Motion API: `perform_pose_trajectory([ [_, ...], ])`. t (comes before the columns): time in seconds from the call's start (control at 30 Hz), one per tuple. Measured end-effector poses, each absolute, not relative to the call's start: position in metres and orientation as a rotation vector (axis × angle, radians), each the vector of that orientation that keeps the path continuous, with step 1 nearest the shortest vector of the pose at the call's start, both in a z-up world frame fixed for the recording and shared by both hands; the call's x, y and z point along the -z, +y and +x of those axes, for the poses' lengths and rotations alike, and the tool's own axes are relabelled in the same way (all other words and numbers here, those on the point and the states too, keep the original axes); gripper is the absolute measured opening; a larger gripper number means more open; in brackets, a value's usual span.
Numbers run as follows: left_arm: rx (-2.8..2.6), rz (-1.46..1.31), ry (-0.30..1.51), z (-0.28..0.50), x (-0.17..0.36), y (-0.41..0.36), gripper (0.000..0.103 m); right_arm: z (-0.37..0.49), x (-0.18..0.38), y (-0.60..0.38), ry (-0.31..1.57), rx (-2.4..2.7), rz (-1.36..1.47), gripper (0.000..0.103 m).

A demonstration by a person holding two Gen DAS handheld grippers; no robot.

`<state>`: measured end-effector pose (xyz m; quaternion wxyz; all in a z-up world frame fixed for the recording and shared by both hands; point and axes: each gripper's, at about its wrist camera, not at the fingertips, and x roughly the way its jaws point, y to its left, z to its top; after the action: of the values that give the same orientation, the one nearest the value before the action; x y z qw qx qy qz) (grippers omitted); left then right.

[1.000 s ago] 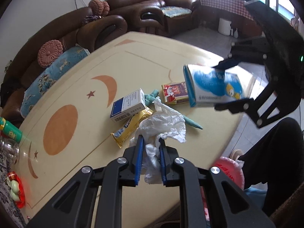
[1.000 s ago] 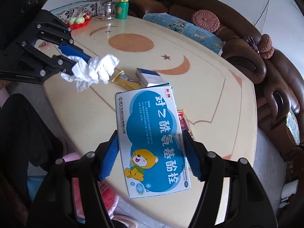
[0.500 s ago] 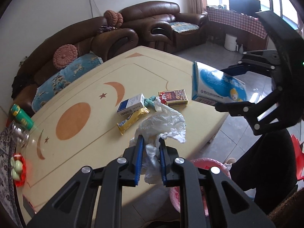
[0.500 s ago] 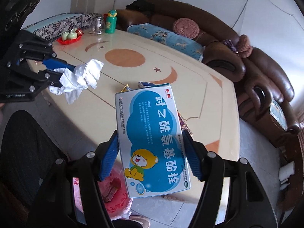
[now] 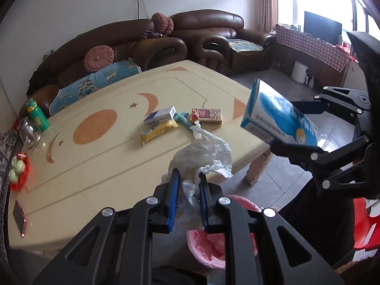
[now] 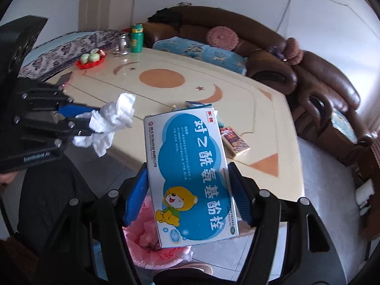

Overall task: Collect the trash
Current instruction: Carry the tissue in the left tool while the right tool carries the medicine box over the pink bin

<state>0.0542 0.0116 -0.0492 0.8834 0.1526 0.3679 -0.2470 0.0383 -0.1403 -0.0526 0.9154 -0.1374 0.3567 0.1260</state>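
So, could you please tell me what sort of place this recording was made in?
Most likely a home living room: brown leather sofas with cushions, a cream table inlaid with moons and stars, a monitor by the window.

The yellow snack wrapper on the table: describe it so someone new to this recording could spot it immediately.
Start at the cream table with the orange circle and moons. Near its middle lies a small cluster of litter; the yellow snack wrapper is its nearest piece, lying flat against the blue-and-white box. It alone there is a long, crinkled yellow foil packet; the red-and-gold box lies to its right.
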Motion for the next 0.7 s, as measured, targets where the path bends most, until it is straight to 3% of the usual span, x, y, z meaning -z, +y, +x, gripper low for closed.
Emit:
perform_pose_trajectory([
  [0.7,0.455,0.204,0.853,0.010,0.083,0.011,0.017,-0.023,0.071,-0.135,0.756,-0.240,-0.197,0.064],
])
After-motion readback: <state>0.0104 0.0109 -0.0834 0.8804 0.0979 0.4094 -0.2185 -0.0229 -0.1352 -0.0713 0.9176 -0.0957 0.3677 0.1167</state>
